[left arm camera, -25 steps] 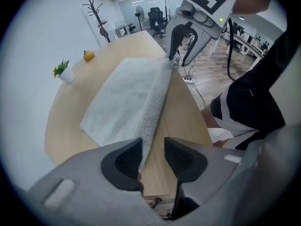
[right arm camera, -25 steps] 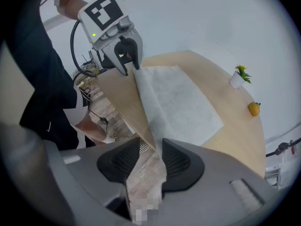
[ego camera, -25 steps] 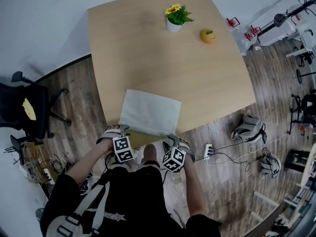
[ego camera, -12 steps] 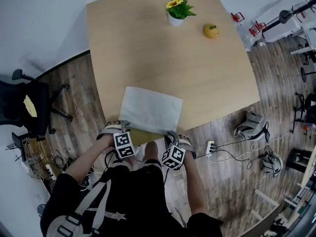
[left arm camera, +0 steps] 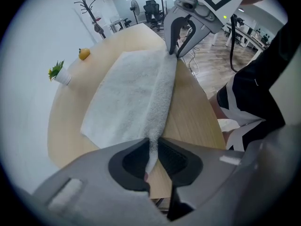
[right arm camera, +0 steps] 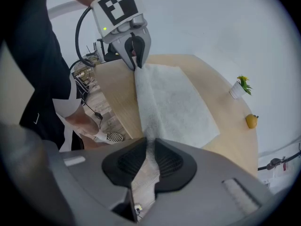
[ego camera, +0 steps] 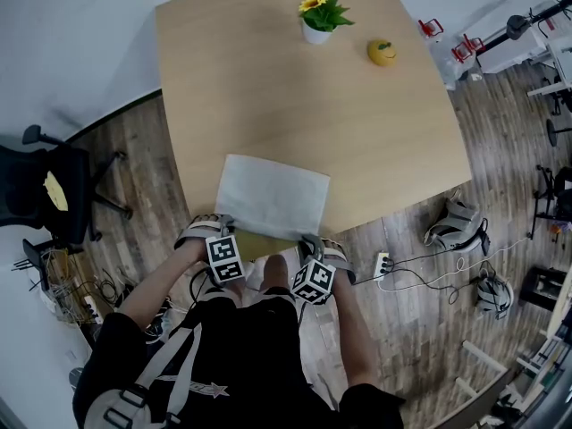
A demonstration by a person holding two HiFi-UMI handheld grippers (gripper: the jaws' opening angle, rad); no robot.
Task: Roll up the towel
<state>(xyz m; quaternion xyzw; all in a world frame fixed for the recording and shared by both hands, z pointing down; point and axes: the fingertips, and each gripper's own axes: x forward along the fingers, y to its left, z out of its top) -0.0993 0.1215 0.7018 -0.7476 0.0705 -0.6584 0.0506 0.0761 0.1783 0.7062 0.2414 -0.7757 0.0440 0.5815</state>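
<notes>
A pale grey towel (ego camera: 273, 195) lies flat on the wooden table (ego camera: 268, 79), its near edge at the table's front rim. My left gripper (ego camera: 222, 232) pinches the near left corner; the towel (left arm camera: 136, 98) runs from its pads as a raised ridge. My right gripper (ego camera: 310, 246) pinches the near right corner, with the towel (right arm camera: 164, 102) caught between its pads. Both sets of jaws have just been closing on the cloth. Each gripper view shows the other one at the ridge's far end: right gripper (left arm camera: 175, 51), left gripper (right arm camera: 135, 62).
A small white pot with a yellow flower (ego camera: 318, 25) and a yellow fruit (ego camera: 382, 53) stand at the table's far side. A black chair (ego camera: 49, 195) is on the floor at left, and cables with a power strip (ego camera: 380, 266) lie at right.
Both hands stay at the towel's near corners. The right gripper's marker cube has rolled a little. The towel lies in the same place.
</notes>
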